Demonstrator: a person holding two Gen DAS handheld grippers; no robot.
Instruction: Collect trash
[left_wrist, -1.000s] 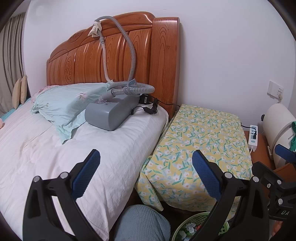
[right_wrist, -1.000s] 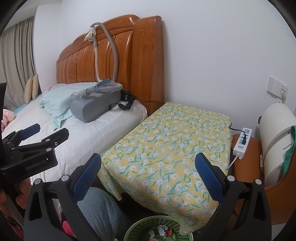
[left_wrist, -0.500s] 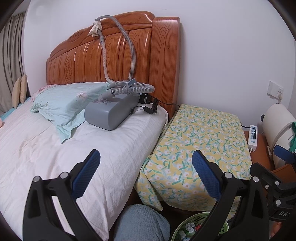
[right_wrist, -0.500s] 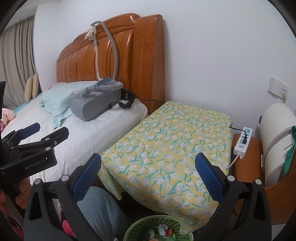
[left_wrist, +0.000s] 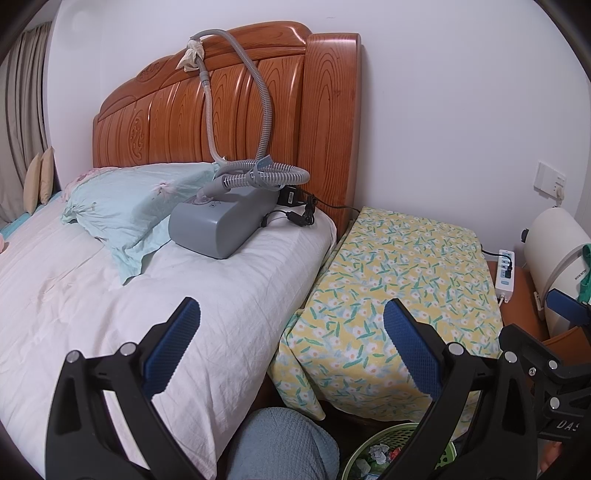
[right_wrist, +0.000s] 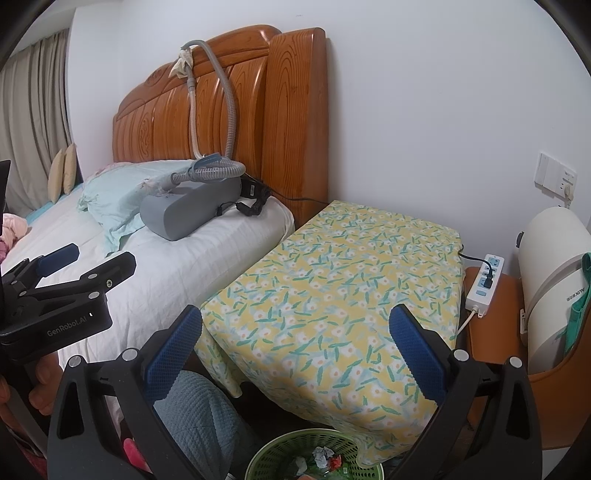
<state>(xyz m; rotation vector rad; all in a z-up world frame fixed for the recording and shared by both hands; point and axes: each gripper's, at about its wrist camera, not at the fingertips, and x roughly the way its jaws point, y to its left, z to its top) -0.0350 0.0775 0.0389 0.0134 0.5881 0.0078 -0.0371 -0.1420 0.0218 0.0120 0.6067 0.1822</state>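
Note:
A green trash basket (right_wrist: 280, 448) sits on the floor below the table's near edge, with crumpled paper (right_wrist: 322, 453) and other scraps inside. It also shows in the left wrist view (left_wrist: 388, 439). My left gripper (left_wrist: 291, 339) is open and empty, held above the bed's edge. My right gripper (right_wrist: 295, 341) is open and empty, held above the near edge of the yellow flowered tablecloth (right_wrist: 343, 280). The left gripper's body shows at the left of the right wrist view (right_wrist: 66, 291).
A bed with a white sheet (left_wrist: 110, 295), a pale green pillow (left_wrist: 125, 203) and a grey machine with a hose (left_wrist: 221, 225) stands left. A wooden headboard (left_wrist: 258, 110) is behind. A power strip (right_wrist: 485, 280) and a white appliance (right_wrist: 550, 280) stand right.
Both views have shifted only slightly. Both grippers remain open and empty.

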